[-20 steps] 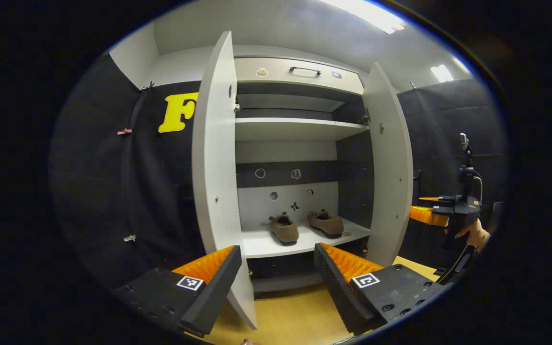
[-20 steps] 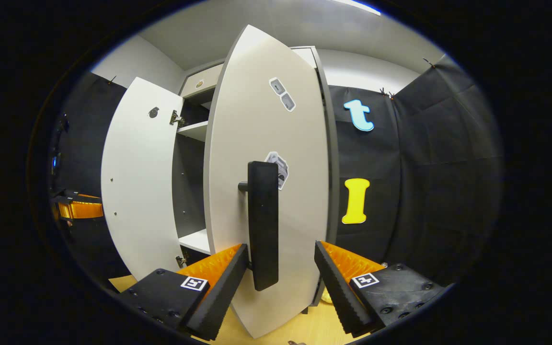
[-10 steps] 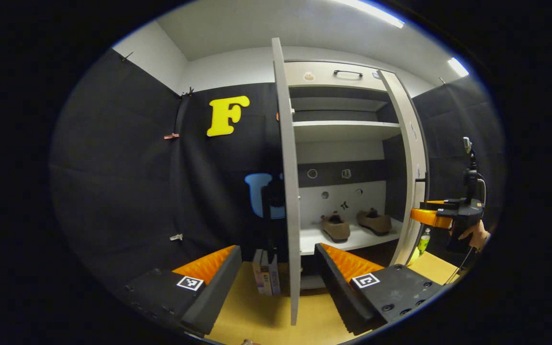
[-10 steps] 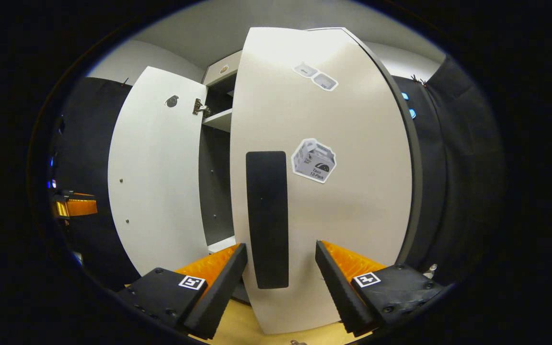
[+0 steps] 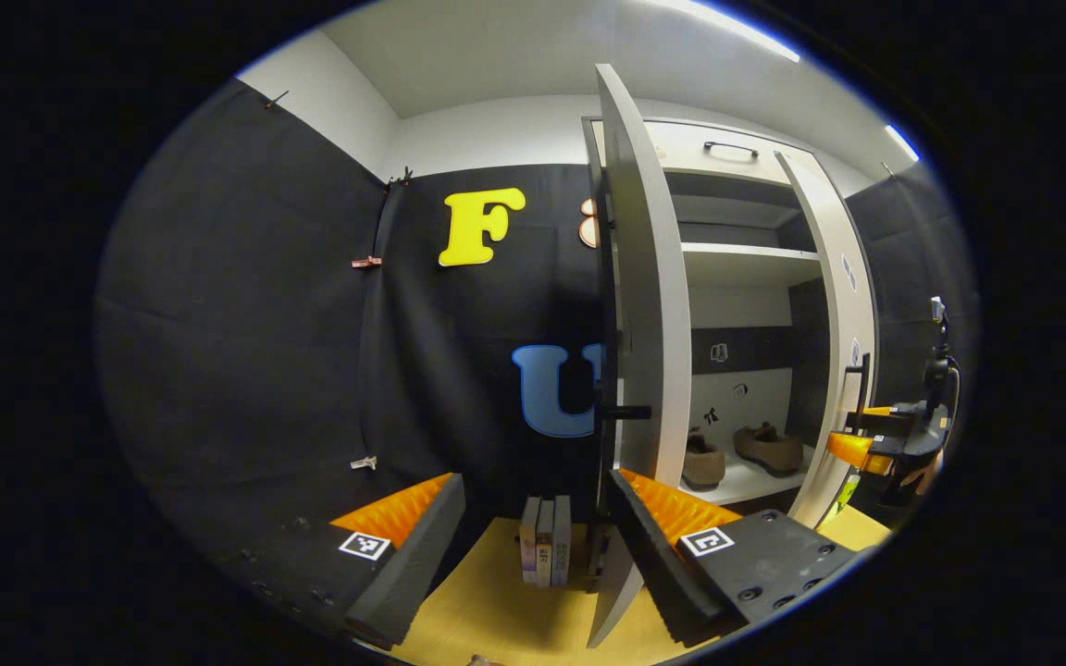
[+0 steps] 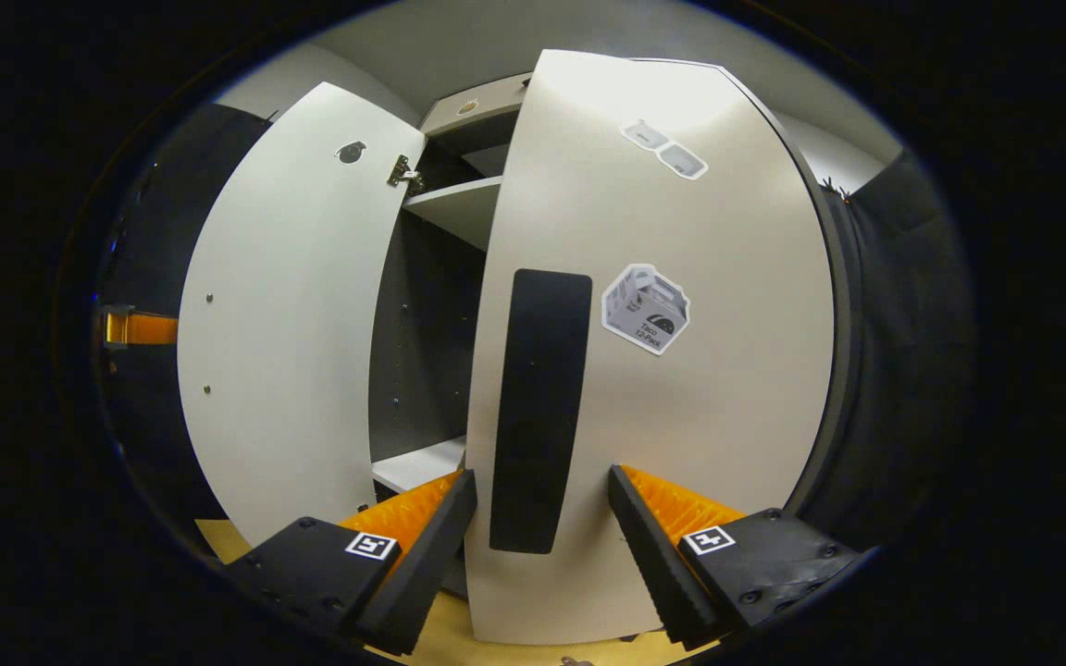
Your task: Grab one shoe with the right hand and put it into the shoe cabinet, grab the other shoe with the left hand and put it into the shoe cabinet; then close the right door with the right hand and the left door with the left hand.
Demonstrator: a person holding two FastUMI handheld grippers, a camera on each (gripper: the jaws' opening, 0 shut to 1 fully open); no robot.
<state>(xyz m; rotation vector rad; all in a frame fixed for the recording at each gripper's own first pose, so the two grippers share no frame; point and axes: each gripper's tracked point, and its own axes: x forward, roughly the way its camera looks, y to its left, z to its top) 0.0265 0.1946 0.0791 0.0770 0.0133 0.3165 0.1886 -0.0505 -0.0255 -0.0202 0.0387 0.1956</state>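
In the right gripper view, the right gripper (image 6: 540, 518) is wide open and holds nothing, its fingers on either side of the black handle (image 6: 538, 407) at 12 o'clock on the right door (image 6: 709, 425). An off-centre push could slip off the handle. The left gripper (image 5: 533, 536) is also open and empty, with the left door (image 5: 649, 305) edge-on at 1 o'clock; a finger could catch this edge. Both shoes (image 5: 746, 453) lie on the low shelf at 2 o'clock, half hidden, so I cannot tell whether they clear the doors.
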